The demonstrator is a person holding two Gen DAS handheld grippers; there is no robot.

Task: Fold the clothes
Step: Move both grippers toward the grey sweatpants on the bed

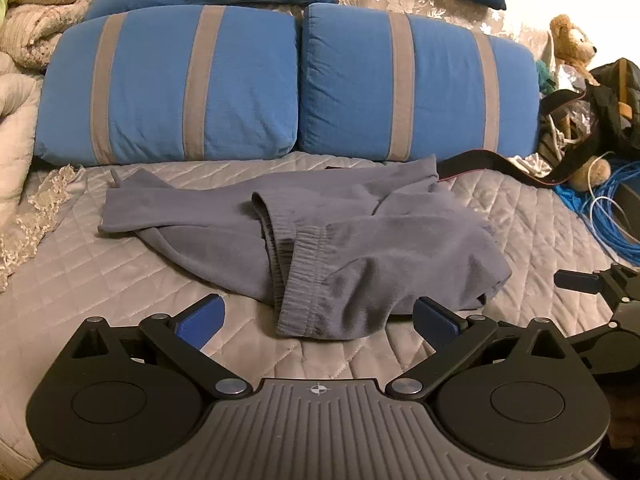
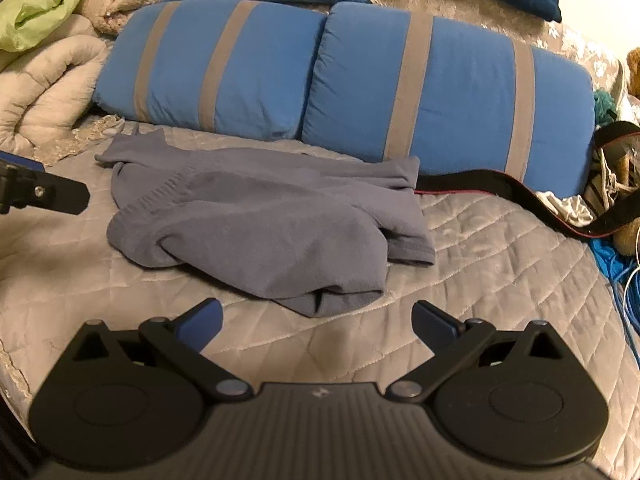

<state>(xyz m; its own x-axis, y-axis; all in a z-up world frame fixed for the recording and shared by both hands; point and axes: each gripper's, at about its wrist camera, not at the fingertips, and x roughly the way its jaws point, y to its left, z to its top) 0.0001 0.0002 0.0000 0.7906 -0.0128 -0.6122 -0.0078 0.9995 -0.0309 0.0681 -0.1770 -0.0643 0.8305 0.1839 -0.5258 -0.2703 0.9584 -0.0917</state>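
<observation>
Sweatpants (image 1: 320,240) lie crumpled, legs hidden; both jaws spread.

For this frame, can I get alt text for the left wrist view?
A crumpled grey-blue garment lies on a quilted bed, just ahead of the open left gripper. Two blue striped pillows sit behind it; the right gripper shows at the right edge.

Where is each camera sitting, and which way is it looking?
Left wrist: sits on the open left gripper, looking forward over the crumpled grey-blue fleece garment towards the blue pillows with grey stripes; the right gripper's tip shows at the right edge.
Right wrist: sits on the open right gripper, facing the same garment; the left gripper's tip shows at the left.
Shared: garment, pillows, grey quilted bedcover.
</observation>
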